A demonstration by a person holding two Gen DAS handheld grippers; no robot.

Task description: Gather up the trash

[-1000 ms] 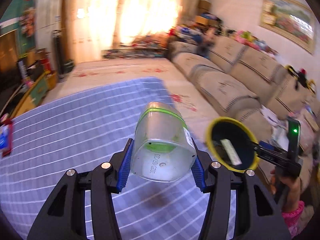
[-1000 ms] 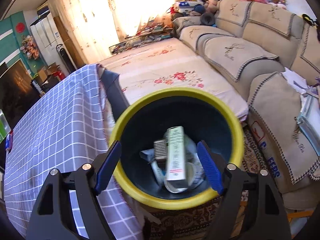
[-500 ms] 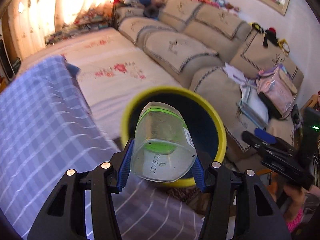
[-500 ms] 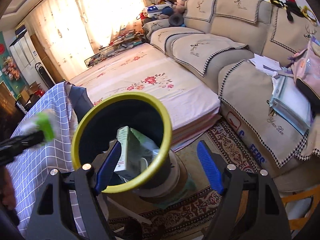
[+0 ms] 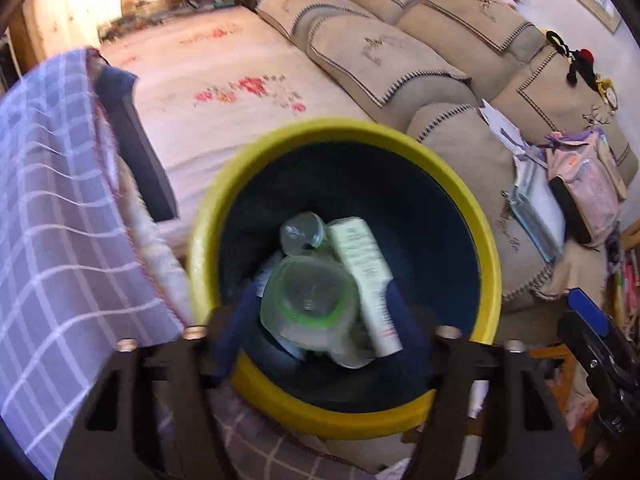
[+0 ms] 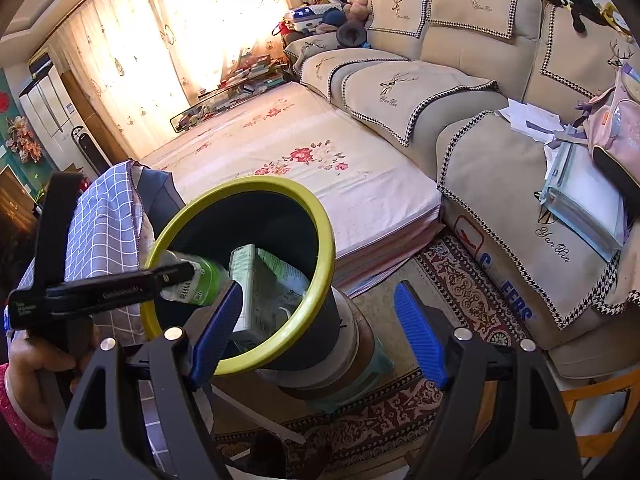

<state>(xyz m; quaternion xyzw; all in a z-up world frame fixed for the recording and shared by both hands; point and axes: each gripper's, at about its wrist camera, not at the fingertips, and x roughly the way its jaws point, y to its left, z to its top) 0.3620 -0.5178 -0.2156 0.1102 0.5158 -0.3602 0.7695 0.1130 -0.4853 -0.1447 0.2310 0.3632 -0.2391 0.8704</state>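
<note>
Clear plastic bottle point(image 5: 308, 300): green-banded, and it sits right between the fingers of the left hand-held gripper point(image 5: 320, 314), base end facing back at the camera.
Long axis: runs straight along the line the left hand-held gripper points, steeply down into the bin, neck end leading.
Left hand-held gripper, state: jaws have just been opening, and the blue pads point(image 5: 236, 320) stand off the bottle on both sides with a gap showing each way. Blur makes the edges soft, but I read this as a let-go, not a hold.
Yellow-rimmed bin point(image 5: 344, 128): directly ahead of and below the left fingertips; its dark mouth rings the bottle all the way round.
Already in there: a white and green carton point(image 5: 366, 276) just to the right of the bottle, leaning lengthwise, and a second clear container just beyond it.
The key relation: bottle above mouth, inside the rim line, nothing between it and the pile, so the drop looks clean to me. The carton is the one thing it may glance off.
Right hand-held gripper point(image 6: 320, 320): jaws wide apart, nothing between them but carpet; the bin stands ahead and to the left of it, its rim passing behind the left pad.
Nearer hand: the left, plainly. Seen from the right wrist, it reaches in from the left, with the bottle at its tips over the bin's near edge.
Checked table point(image 5: 60, 220): off to the left of the left hand-held gripper, just beside the bin.
Judgement: this piece of trash is as good as delivered.
</note>
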